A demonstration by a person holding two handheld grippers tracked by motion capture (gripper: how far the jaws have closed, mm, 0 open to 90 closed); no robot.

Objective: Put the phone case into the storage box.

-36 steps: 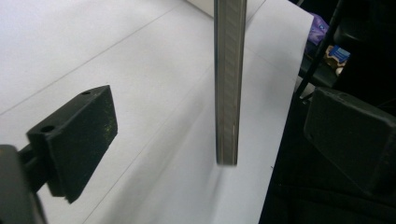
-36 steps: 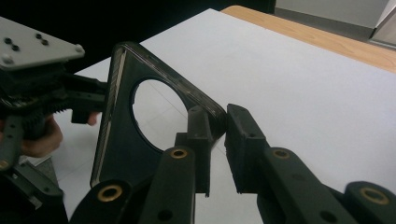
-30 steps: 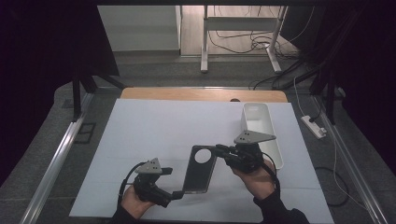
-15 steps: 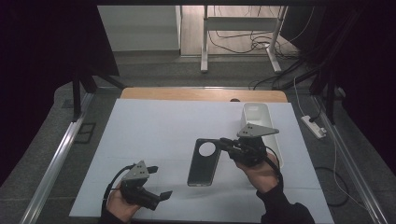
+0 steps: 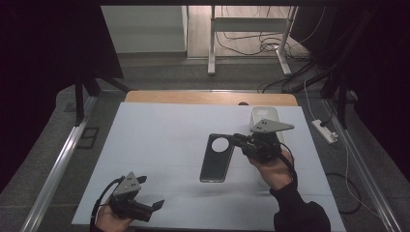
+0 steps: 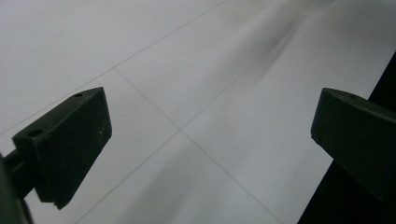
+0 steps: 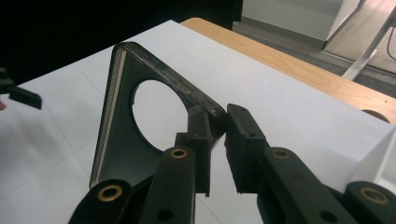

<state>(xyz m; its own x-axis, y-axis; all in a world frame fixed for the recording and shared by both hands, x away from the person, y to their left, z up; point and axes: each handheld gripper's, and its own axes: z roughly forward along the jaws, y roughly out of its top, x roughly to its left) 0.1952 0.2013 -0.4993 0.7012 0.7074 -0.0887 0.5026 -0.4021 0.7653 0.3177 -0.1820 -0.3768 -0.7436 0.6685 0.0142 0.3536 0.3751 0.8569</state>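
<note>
A black phone case with a round camera hole lies lengthwise on the white mat. My right gripper is shut on the far right corner of it. In the right gripper view the case tilts up from the mat, its rim pinched between the pads of that gripper. My left gripper is near the mat's front left edge, well apart from the case. Its jaws stand wide open over bare mat, with nothing in the gap at the left gripper.
A white bin stands just behind my right hand, and its wall is close to the right jaw. The wooden table edge runs along the far side of the mat. A power strip lies off the table at the right.
My left gripper has drawn back from the case's near end toward the front left of the mat. My right gripper has carried the case slightly to the right and away from me.
</note>
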